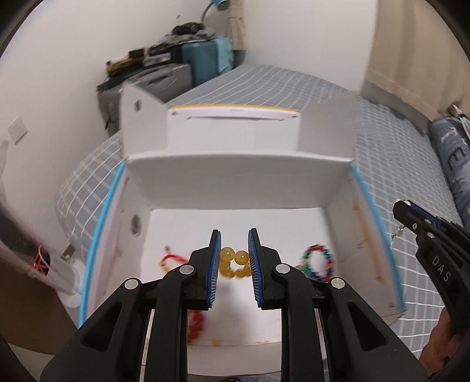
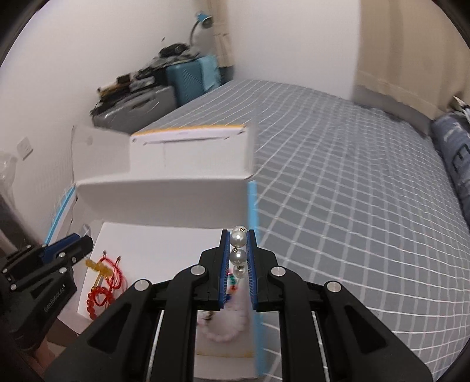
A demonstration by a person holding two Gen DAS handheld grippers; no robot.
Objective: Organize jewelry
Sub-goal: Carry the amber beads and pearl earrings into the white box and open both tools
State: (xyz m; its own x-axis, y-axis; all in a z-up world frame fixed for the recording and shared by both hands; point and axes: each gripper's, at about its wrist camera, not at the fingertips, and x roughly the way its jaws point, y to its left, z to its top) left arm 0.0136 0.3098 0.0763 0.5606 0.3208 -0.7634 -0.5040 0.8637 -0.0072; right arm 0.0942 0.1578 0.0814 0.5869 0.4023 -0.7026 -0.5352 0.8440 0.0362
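Jewelry fills the white box (image 1: 235,308) on the bed: in the left wrist view, the left gripper (image 1: 234,263) seems to pinch the yellow bead bracelet (image 1: 233,263). In the right wrist view, the right gripper (image 2: 238,261) clamps a pearl earring (image 2: 238,248), which could slip out onto the checked bedspread (image 2: 352,205).

Bed with a grey sheet (image 2: 337,164) gridded in white fills the middle and right of both views, with a blue patterned pillow (image 2: 453,147) at its far right edge. In the back corner by the white wall (image 1: 73,53) stands a teal suitcase (image 2: 191,80), beside it a grey case (image 2: 138,108) with dark clutter piled on top, a blue desk lamp (image 2: 202,20) above. Wall socket (image 2: 25,147) at left, beige curtain (image 1: 417,53) at right.
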